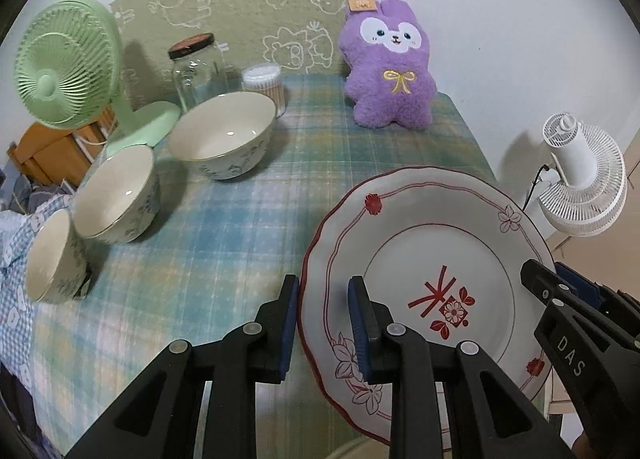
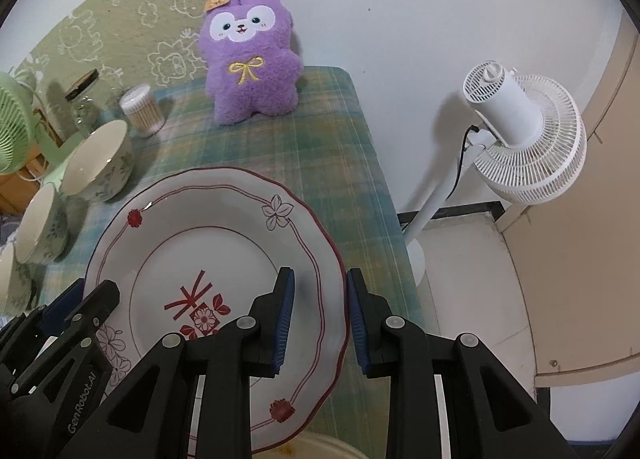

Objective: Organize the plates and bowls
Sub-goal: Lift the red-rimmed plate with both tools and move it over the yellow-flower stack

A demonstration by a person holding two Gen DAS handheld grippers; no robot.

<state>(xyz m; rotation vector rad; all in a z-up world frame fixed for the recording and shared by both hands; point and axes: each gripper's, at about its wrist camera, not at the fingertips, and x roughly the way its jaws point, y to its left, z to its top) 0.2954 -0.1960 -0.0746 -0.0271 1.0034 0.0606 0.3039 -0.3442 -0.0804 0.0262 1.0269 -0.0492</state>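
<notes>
Both fingers pairs, left gripper [image 1: 324, 323] and right gripper [image 2: 320, 319], clamp plate [image 1: 424, 243] rim; smallest bowl [image 1: 52, 259] whole only in left view.

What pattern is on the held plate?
White plate with red scalloped rim, red line rings, flowers, red central motif. Clearest in the right wrist view.

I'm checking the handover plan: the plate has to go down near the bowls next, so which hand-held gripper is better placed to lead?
Left, probably. The left hand-held gripper grips the plate on the rim nearest the bowls; the right hand-held gripper holds the opposite rim, towards the table's edge.
</notes>
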